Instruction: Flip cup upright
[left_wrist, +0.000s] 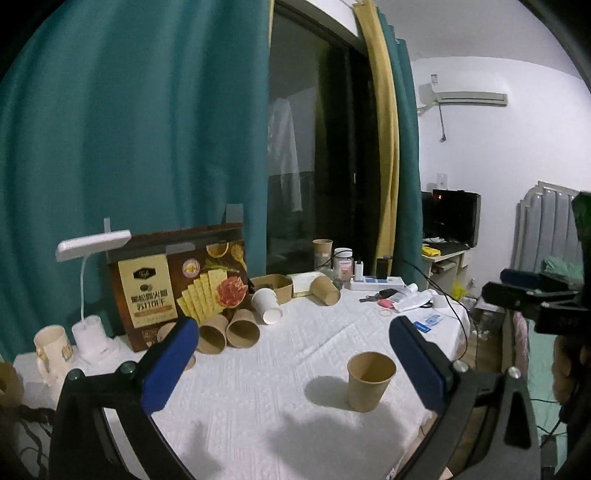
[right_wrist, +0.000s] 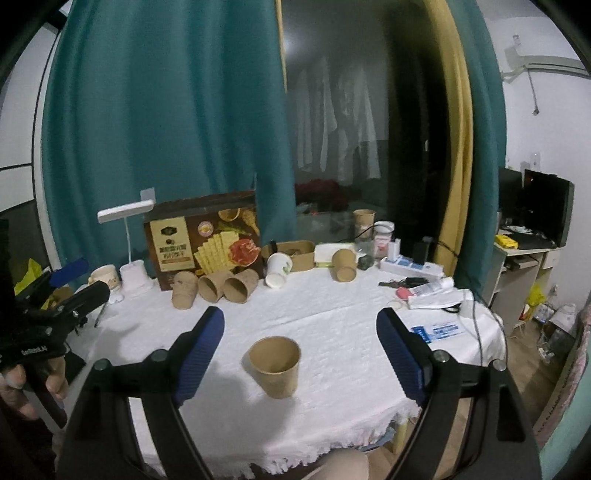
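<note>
Cup (right_wrist: 275, 365) of plain brown paper stands upright, mouth open; untouched.

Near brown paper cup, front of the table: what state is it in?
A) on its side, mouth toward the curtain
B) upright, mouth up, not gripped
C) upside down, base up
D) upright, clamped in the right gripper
B: the brown paper cup stands with its open rim up on the white tablecloth, and both the right gripper and left gripper are open and clear of it.

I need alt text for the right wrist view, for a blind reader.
A brown paper cup stands upright on a white tablecloth, between the fingers of the open right claw, untouched. Behind it, several paper cups lie tipped before a cracker box.
</note>
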